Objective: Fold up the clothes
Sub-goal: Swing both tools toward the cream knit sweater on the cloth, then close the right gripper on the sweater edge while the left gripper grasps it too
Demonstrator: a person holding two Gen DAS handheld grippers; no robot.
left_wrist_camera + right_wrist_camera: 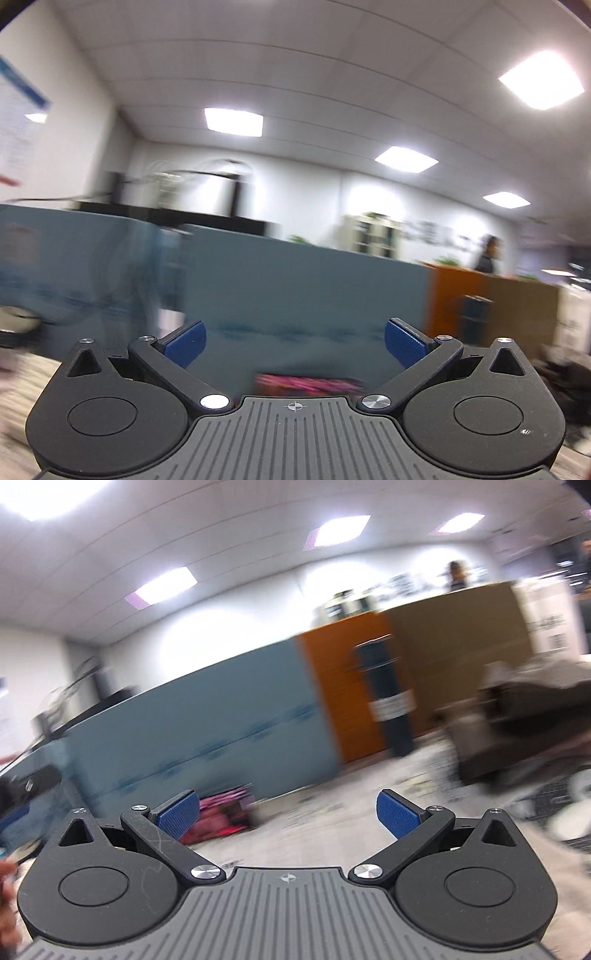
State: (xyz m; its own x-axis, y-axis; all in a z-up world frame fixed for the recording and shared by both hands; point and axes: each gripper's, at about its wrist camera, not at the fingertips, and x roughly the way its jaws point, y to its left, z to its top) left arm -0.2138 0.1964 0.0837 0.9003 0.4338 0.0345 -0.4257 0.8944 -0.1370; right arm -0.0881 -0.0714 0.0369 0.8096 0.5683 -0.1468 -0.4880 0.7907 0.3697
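Both grippers point up and out across an office, and both views are smeared by motion blur. Left gripper [294, 343] has its 2 blue-padded fingers [184, 341] spread wide apart, with nothing between them. Just below that gap, partly hidden behind the gripper's grey ribbed body, a strip of pink garment [308, 383] shows as a blurred band; it lies near the gripper but does not touch the pads. Behind it stands a long blue-grey partition [295, 284], and to the right of that an orange cabinet [452, 295] beside a brown panel. A dark heap of cloth [565, 376] lies at the far right edge, well apart from the fingers. Right gripper [288, 814] is likewise fully open, its 2 blue pads [399, 814] far apart and holding nothing. In this view the pink garment [225, 812] sits crumpled on a pale, patterned surface [332, 812], just beyond the left pad and partly hidden by it, against the foot of the partition [207, 731]; whether pad and cloth touch cannot be told through the blur. A dark cylinder with a white label [391, 701] stands upright in front of the orange cabinet [332, 686]. Further right, a brown and dark pile of clothing [517, 720] lies well away from the gripper. White ceiling panel lights [233, 122] glow overhead in both views.
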